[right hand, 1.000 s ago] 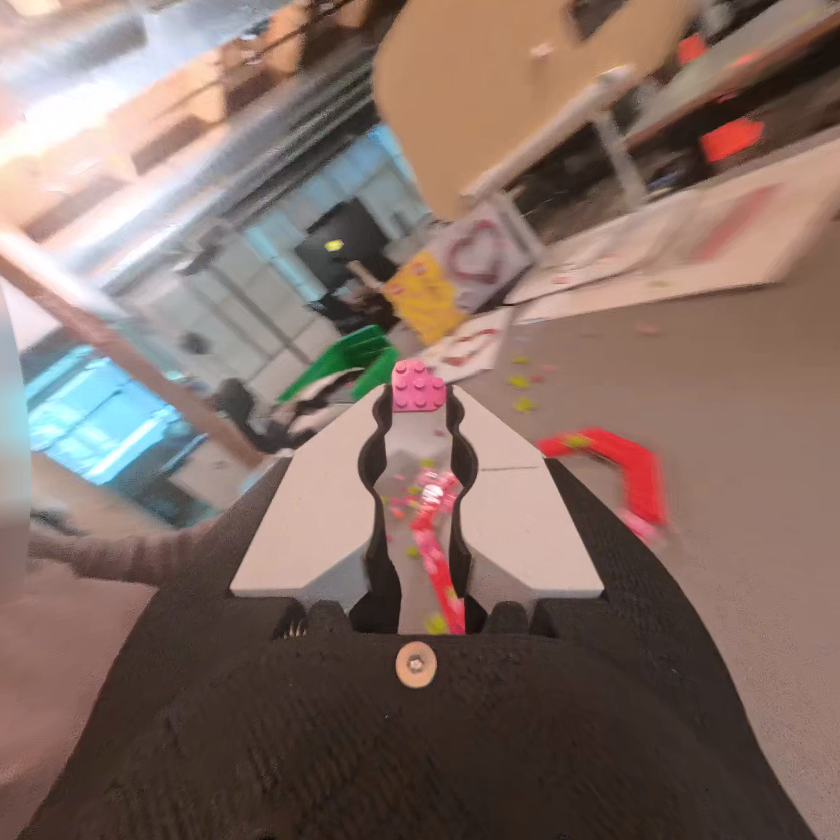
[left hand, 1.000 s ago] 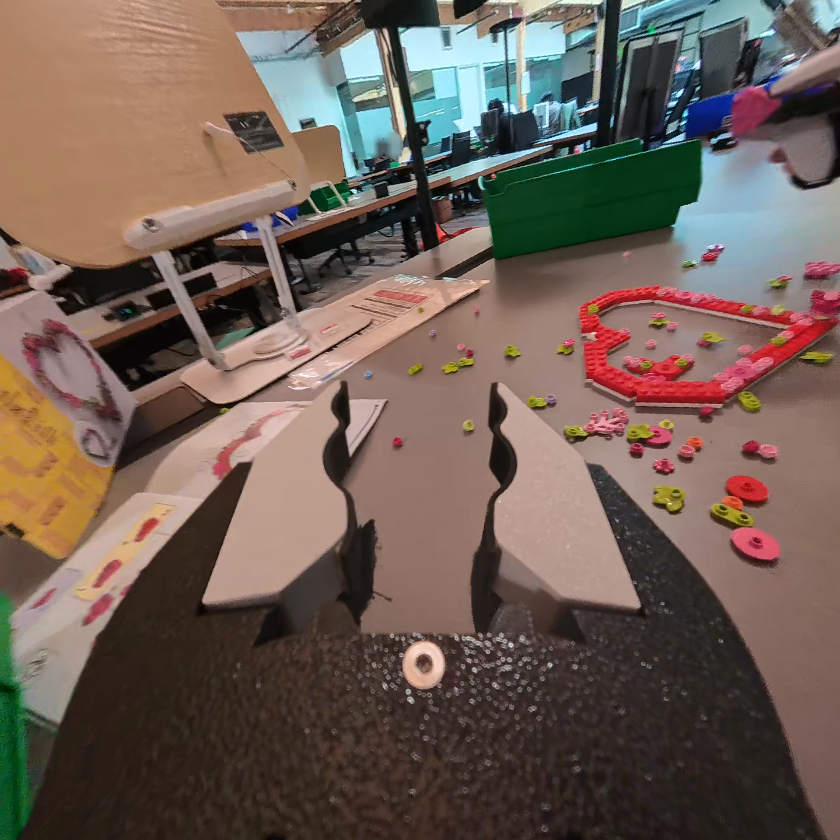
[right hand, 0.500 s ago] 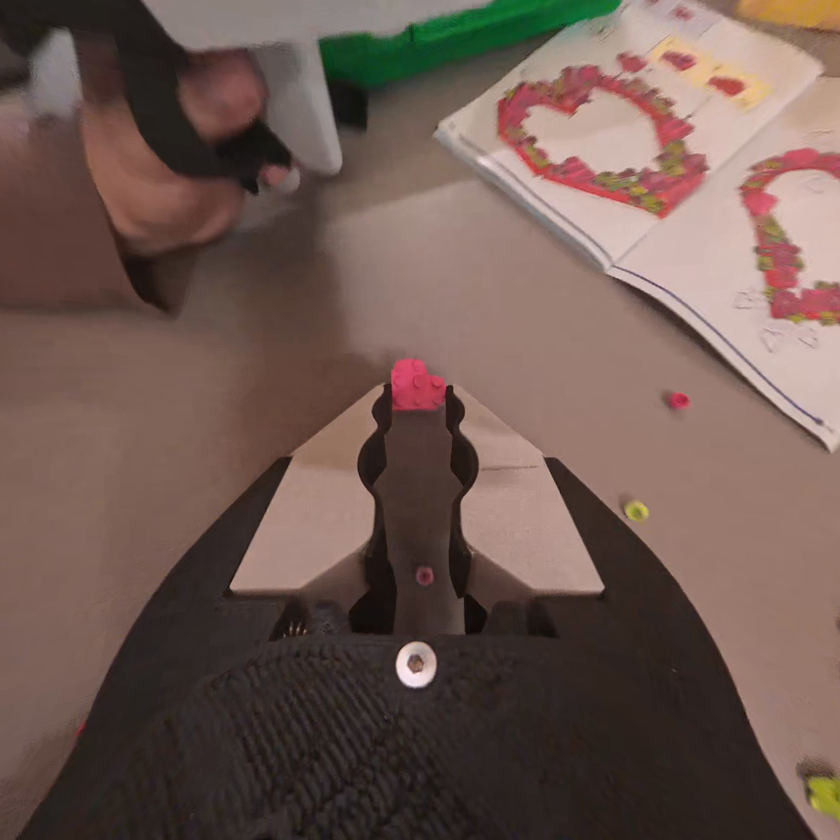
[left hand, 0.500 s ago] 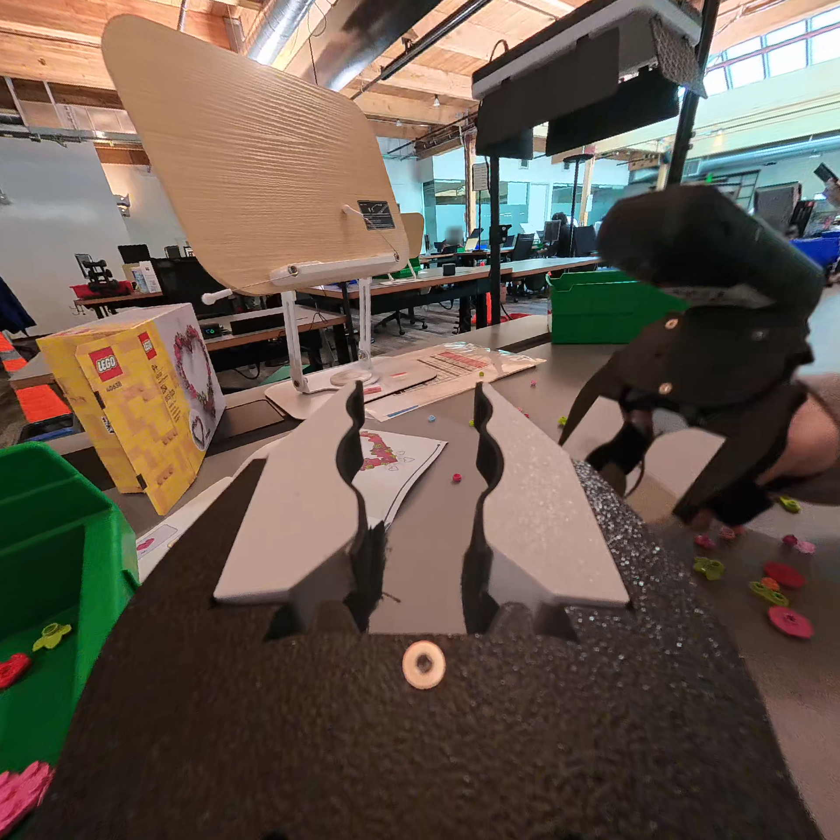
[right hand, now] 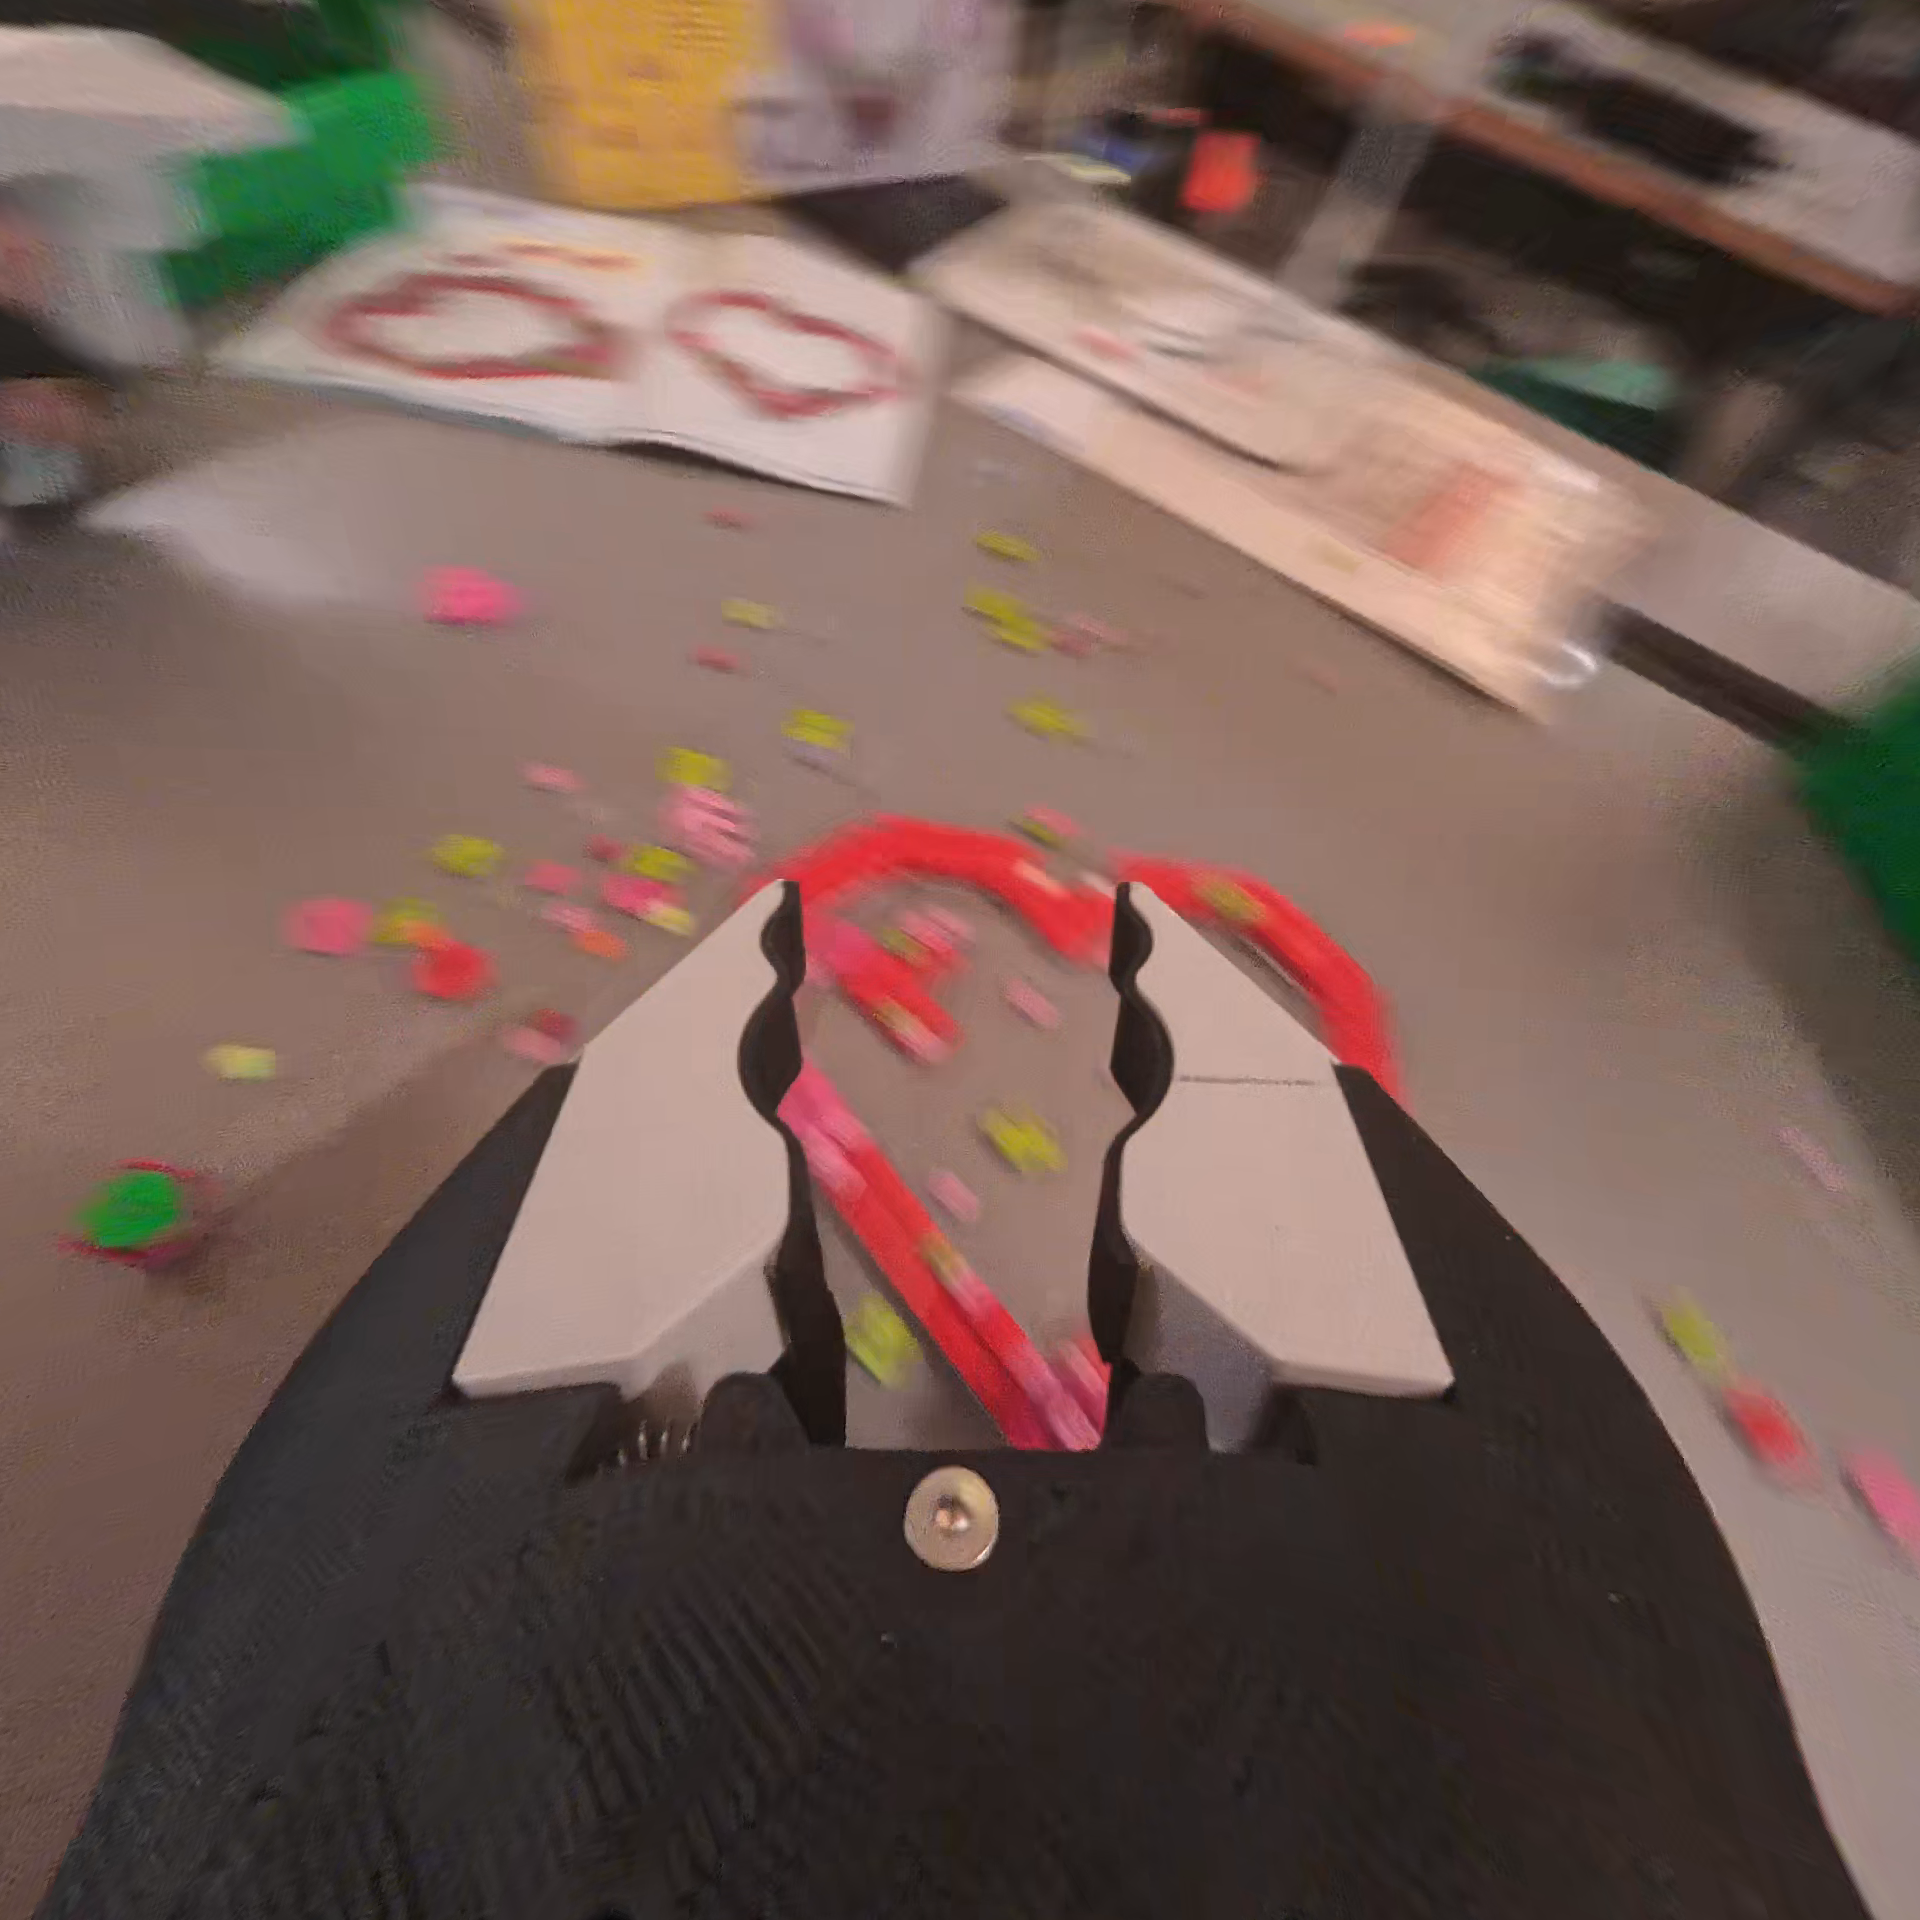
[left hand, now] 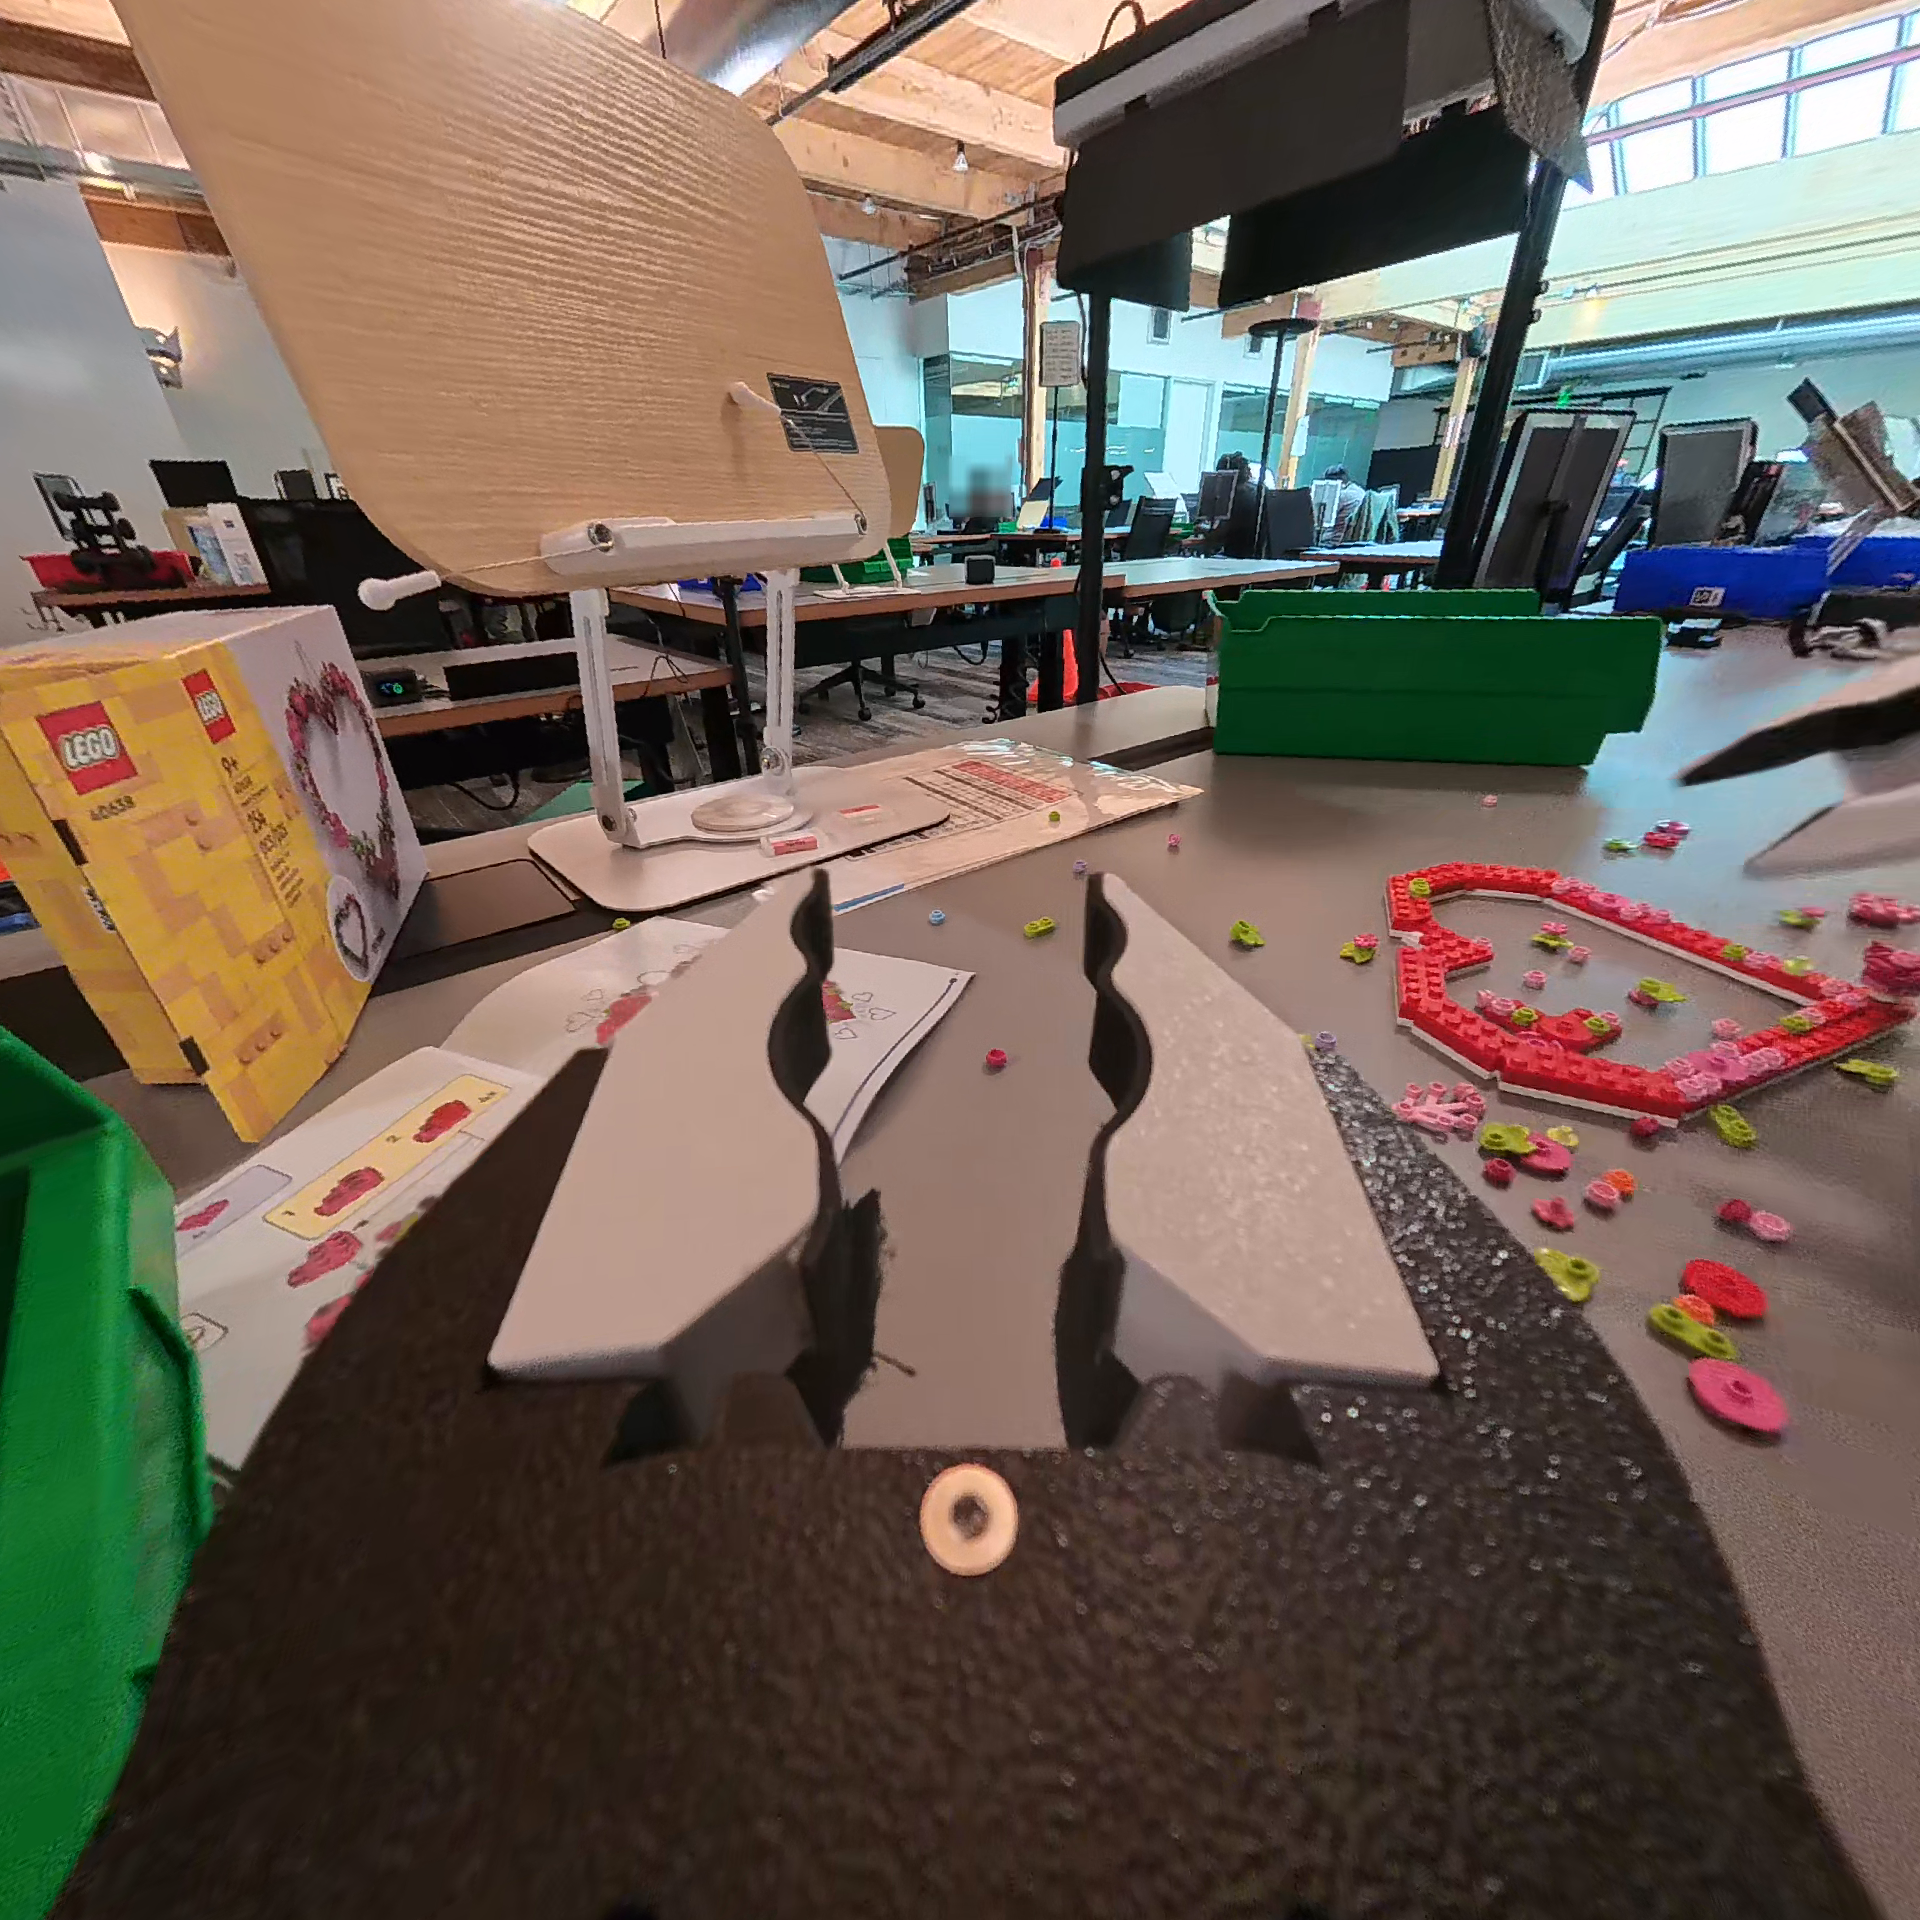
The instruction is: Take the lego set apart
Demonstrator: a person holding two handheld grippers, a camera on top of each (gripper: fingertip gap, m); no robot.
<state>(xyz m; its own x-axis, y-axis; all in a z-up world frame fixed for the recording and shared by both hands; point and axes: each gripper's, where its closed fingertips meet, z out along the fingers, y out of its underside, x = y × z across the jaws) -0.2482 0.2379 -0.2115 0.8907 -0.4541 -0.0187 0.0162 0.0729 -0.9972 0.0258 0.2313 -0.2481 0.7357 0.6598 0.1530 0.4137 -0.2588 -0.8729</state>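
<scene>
Grey-fingered right gripper hovers over the red heart frame, jaws apart, empty.

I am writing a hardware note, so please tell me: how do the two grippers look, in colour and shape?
Both look alike. The left gripper and the right gripper each have a black, rough, grainy body, rounded like a shell, with one round metal screw in the middle. Their two fingers are light grey flat wedges with wavy black inner edges. No cables or sleeves show.
</scene>
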